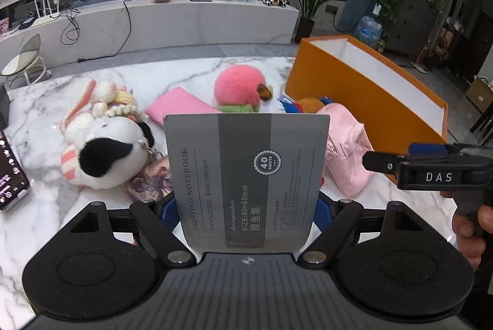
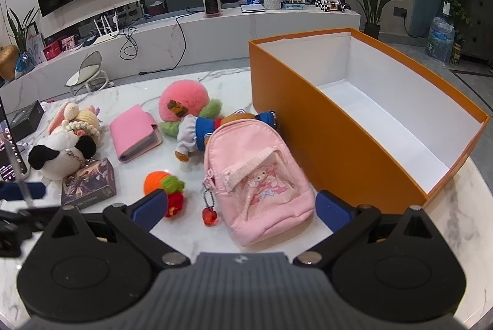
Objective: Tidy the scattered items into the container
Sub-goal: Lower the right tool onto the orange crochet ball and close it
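My left gripper (image 1: 248, 206) pinches the grey notebook (image 1: 246, 175) upright by its edges, so it could swivel and drop before reaching the orange box (image 1: 369, 92), far right. My right gripper (image 2: 240, 206) gapes empty over the pink backpack (image 2: 258, 175); only that view shows the box's bare white floor.

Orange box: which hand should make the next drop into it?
Left, likely. The left gripper already holds the grey notebook clear of the table. The right gripper is open and empty by the orange box.
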Demonstrator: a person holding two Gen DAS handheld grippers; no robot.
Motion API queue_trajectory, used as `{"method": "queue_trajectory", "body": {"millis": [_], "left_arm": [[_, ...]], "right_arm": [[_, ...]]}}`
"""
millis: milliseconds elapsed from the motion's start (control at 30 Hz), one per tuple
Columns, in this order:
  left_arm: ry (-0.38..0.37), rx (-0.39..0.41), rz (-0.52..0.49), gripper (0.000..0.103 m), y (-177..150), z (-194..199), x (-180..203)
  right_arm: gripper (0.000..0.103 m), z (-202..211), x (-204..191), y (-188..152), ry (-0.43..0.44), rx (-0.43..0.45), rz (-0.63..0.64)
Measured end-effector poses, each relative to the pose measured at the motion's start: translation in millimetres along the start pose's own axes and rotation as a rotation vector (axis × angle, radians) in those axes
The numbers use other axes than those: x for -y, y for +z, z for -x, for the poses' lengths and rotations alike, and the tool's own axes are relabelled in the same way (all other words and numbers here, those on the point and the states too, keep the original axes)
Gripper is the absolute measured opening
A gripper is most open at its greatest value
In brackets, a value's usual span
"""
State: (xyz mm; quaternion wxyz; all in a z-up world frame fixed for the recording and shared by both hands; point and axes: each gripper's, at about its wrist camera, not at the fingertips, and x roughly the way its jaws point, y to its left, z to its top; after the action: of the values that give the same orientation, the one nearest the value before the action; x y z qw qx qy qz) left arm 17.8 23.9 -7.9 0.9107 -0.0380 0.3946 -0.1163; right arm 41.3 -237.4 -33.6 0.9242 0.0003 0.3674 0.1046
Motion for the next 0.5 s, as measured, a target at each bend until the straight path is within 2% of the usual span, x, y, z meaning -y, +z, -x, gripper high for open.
{"method": "queue_trajectory", "body": {"millis": [100,233,500], "left_arm": [[0.010,0.012,0.014,0.095,2.3,5.0,-6.3],[0.016,0.034,0.031,0.095,6.0,12.3,-12.5],[0.018,0.006,0.019,0.095,4.1,7.6,-14.3]], "right_arm": [[0.103,-1.2,1.4,0.3,-0.002,-0.005,-0.003],[0.103,-1.5,-4.1,-0.3,0.042,-0.011,0.019],[0.103,-4.7,-27.3,-4.2,0.056,-0.006,0.131]]}}
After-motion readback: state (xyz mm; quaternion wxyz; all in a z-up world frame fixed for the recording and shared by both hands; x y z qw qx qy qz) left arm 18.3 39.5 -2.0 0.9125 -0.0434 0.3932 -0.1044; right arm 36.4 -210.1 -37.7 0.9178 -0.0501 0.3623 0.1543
